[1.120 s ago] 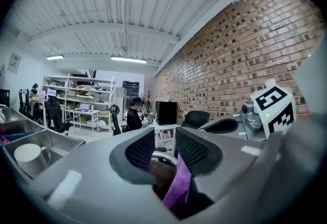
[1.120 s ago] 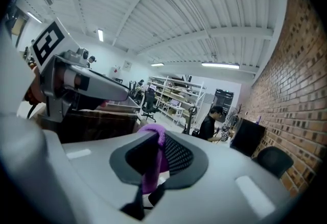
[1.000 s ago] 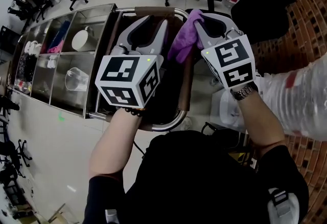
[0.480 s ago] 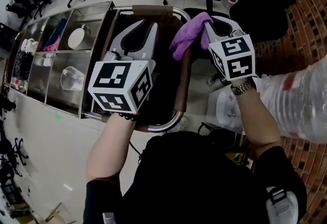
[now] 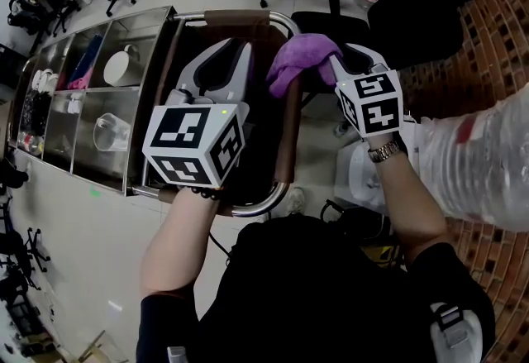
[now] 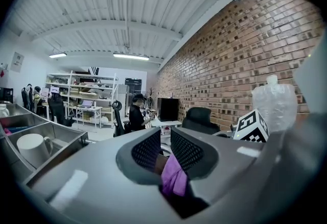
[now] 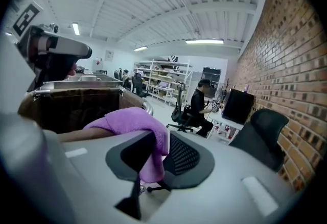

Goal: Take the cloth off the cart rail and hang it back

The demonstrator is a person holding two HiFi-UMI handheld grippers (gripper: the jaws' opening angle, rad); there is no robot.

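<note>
Currently the purple soft-fabric cloth [image 5: 302, 57] lies draped over the brown-sleeved tubular rail [image 5: 288, 142] on the right side of the stainless-steel cart [image 5: 161, 39]. Part of it hangs down, so its own weight keeps it seated on the rail.

The right tongs [image 7: 161, 140] point slightly downward at the rail. Their jaws have just been opening and now stand slack around the hanging fold. The fold is between them and rests against one jaw without being pinched. Judged from this, the re-hang is at the release step.

The left tongs [image 6: 165, 141] are held level over the cart interior, apart from the cloth. Their jaws have just been closing to a narrow gap with nothing between them, and the cloth shows only beyond that gap.

Count: one cloth, one cart, two tongs, one white mug [image 6: 31, 149] in a cart compartment.
</note>
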